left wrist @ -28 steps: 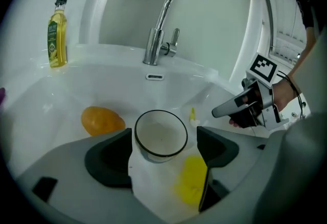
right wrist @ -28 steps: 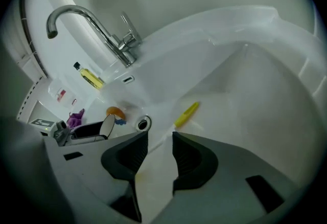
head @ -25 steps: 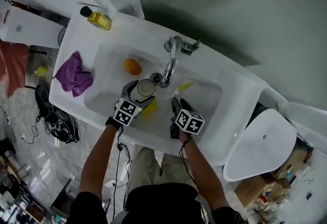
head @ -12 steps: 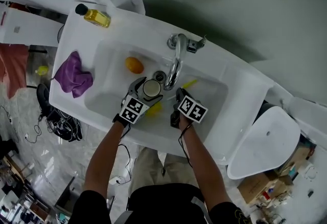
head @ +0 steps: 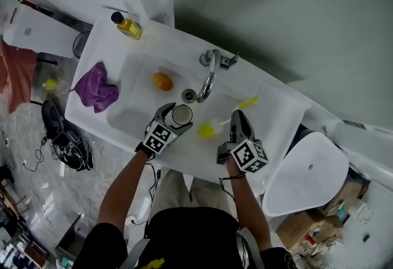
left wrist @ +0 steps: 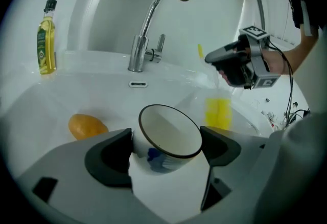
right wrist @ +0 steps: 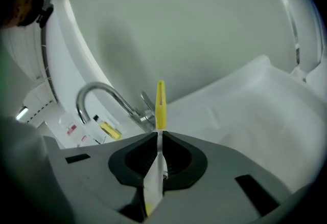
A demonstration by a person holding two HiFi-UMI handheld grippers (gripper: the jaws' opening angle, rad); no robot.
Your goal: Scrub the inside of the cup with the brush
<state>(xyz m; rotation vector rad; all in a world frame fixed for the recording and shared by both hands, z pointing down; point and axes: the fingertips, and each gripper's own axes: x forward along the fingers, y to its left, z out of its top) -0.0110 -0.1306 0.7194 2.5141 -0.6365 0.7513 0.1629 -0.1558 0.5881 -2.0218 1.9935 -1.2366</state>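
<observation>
Over the sink [head: 132, 108], my left gripper [left wrist: 166, 149] clamps the cup [left wrist: 168, 131] in its jaws, mouth tilted up; my right gripper [right wrist: 159, 138] has its jaws closing on the brush [right wrist: 160, 103] by its thin handle. Such a slim pinch may let it twist when bristles press inside

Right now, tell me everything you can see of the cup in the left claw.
The cup is white and looks ceramic, with a thin dark rim and a blue print on its side. It looks empty. It is tipped sideways, mouth toward the camera, clamped between the jaws of the left claw above the white sink basin.
</observation>
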